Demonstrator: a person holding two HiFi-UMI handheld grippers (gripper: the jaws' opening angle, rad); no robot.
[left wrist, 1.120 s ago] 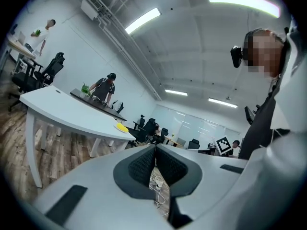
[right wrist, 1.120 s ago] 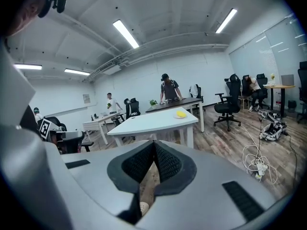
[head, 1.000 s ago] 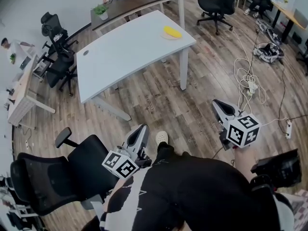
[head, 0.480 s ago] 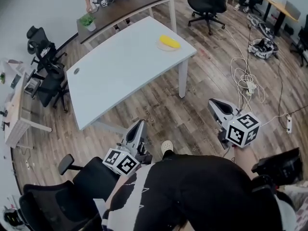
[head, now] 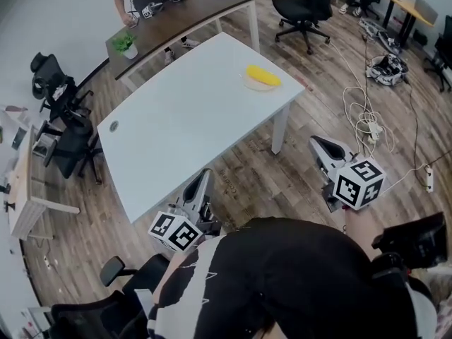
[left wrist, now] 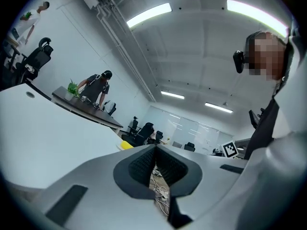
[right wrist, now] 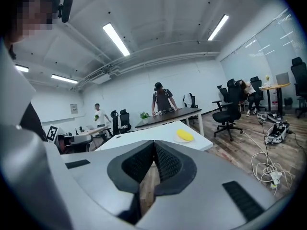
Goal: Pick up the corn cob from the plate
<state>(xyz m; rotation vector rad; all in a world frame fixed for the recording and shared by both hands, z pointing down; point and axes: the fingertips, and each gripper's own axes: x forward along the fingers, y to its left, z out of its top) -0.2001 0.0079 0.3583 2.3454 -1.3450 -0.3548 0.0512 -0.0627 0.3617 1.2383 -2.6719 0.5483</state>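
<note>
On table (head: 183, 119) far corner, corn cob (head: 263, 75) on plate (head: 257, 87), head view alone placing left gripper (head: 204, 176), right gripper (head: 316, 144) well away, gripper views showing both jaw pairs pressed together, empty

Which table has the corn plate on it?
The white table; the corn cob and plate sit by its far right corner. The dark desk behind holds a plant.

corn cob (head: 262, 75) on plate (head: 248, 85), plate on table (head: 183, 119)
</note>
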